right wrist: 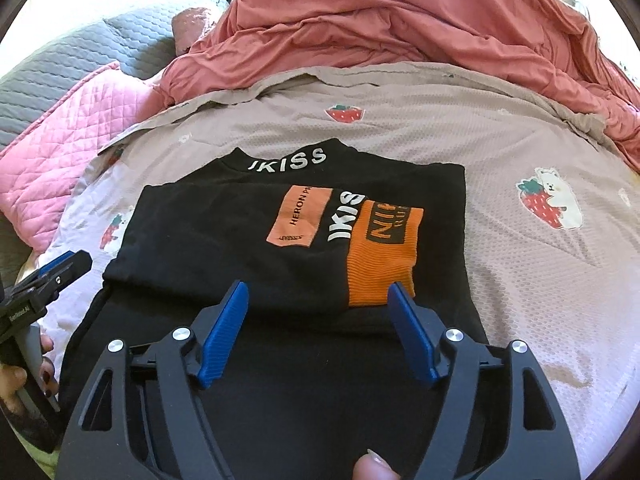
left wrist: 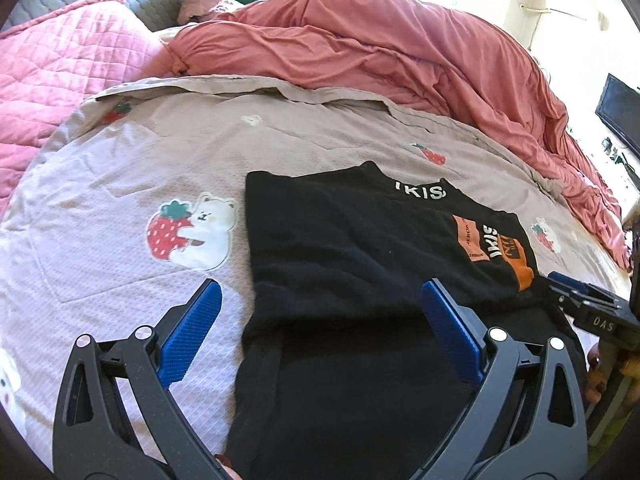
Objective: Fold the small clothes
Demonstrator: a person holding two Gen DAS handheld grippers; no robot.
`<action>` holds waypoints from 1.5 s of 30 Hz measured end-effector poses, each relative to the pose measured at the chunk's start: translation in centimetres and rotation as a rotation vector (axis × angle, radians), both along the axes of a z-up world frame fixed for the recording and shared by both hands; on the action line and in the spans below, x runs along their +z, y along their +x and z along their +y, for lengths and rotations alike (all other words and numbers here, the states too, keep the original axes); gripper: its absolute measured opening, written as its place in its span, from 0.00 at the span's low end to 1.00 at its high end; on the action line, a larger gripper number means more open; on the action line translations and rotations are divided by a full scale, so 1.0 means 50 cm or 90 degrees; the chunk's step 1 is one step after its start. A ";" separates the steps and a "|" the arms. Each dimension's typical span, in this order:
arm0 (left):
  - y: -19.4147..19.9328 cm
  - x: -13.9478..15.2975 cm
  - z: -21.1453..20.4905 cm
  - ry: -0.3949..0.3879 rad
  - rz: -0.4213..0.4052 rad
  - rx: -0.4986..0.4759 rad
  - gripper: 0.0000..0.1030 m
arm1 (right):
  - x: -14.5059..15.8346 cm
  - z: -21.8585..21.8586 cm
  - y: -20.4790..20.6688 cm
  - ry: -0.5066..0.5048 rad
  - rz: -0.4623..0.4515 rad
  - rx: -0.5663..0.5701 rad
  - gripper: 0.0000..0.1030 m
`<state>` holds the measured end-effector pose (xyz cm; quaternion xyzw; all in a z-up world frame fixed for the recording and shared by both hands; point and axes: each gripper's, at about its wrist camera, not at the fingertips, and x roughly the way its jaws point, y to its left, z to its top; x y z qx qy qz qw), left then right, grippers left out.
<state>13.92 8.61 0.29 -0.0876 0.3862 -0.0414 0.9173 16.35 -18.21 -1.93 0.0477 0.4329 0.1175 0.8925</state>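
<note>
A rumpled red duvet (right wrist: 420,28) and a pink quilt (left wrist: 52,80) border the strawberry-print sheet (right wrist: 540,280), bare on both sides of the folded black shirt (right wrist: 240,248). Above its near edge, the left gripper (left wrist: 320,296) and right gripper (right wrist: 318,292) gape, holding nothing.

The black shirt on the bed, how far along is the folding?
Done: the black shirt lies flat on the strawberry-print bedspread, folded over itself, its orange patch on top. In hand: nothing; the right gripper and the left gripper both stand open above the cloth. Left: the nearer, lower part lies unfolded, so probably one more fold.
</note>
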 end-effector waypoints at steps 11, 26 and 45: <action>-0.050 -0.018 0.018 0.017 0.009 0.014 0.91 | 0.034 0.003 -0.040 0.002 -0.023 0.005 0.69; -0.102 -0.024 0.020 0.024 0.010 0.029 0.91 | 0.051 -0.016 -0.092 0.009 -0.026 0.004 0.69; -0.169 -0.009 0.007 0.043 0.013 0.029 0.91 | 0.056 -0.066 -0.146 0.015 -0.030 -0.027 0.95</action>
